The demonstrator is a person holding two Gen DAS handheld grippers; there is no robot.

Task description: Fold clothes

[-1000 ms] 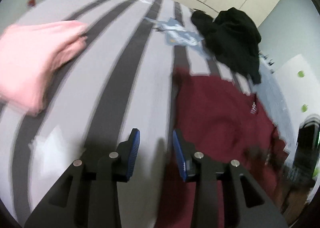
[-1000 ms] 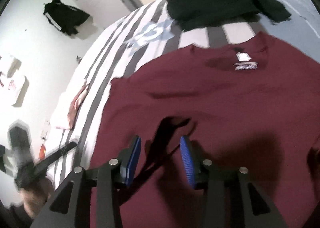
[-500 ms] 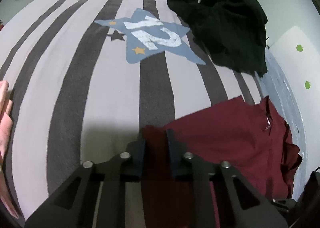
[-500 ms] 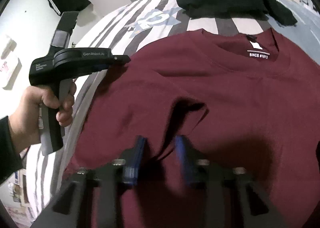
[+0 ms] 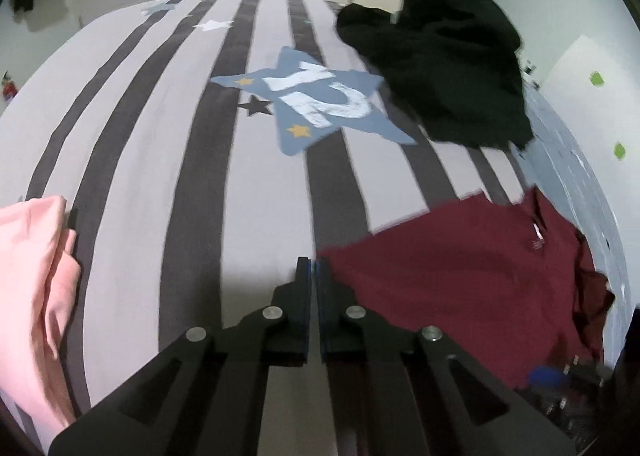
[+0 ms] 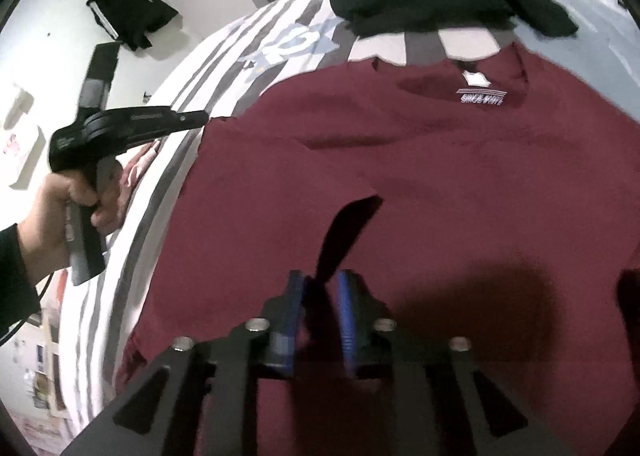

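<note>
Left gripper (image 5: 313, 268), angled down, pinches the maroon shirt's (image 5: 460, 276) corner; right gripper (image 6: 320, 288) reopens astride a fold.

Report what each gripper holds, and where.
Left gripper: shut, seemingly on the side edge of the maroon shirt. Right gripper: jaws just opening, a raised fold between its fingers, not clamped.

Maroon shirt (image 6: 420, 176) lies spread, seemingly face-up, collar label toward black pile.

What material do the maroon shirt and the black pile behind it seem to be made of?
Maroon shirt: probably cotton knit, matte; it lies in soft folds. Black pile: seemingly thicker matte fabric, perhaps fleece; it bunches in heavy lumps, but blur hides its weave.
</note>
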